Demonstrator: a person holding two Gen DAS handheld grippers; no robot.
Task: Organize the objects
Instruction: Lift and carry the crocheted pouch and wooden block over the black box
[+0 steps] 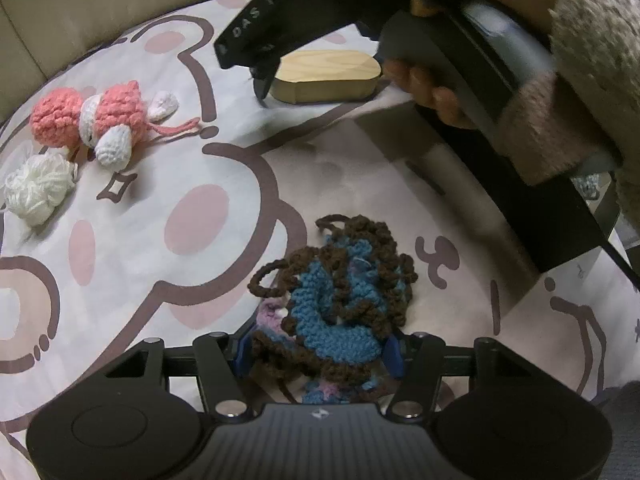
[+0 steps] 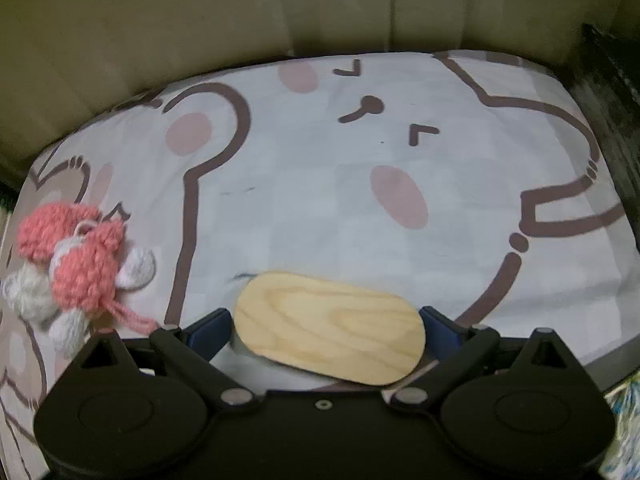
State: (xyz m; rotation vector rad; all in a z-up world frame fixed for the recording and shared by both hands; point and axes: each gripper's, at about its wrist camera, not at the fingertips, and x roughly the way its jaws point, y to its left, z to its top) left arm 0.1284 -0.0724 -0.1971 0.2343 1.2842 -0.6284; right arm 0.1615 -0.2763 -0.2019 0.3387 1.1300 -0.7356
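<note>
Wooden block (image 2: 329,327) between right tongs (image 2: 326,326); pink crochet toy (image 2: 82,266) near.

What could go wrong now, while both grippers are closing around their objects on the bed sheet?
1. The brown and blue crochet piece has loose loops; one may snag on the left gripper fingers.
2. The right gripper spans the wooden block lengthwise; its rounded ends could slip out.
3. The pink crochet toy lies close, so its tail might get caught.
</note>
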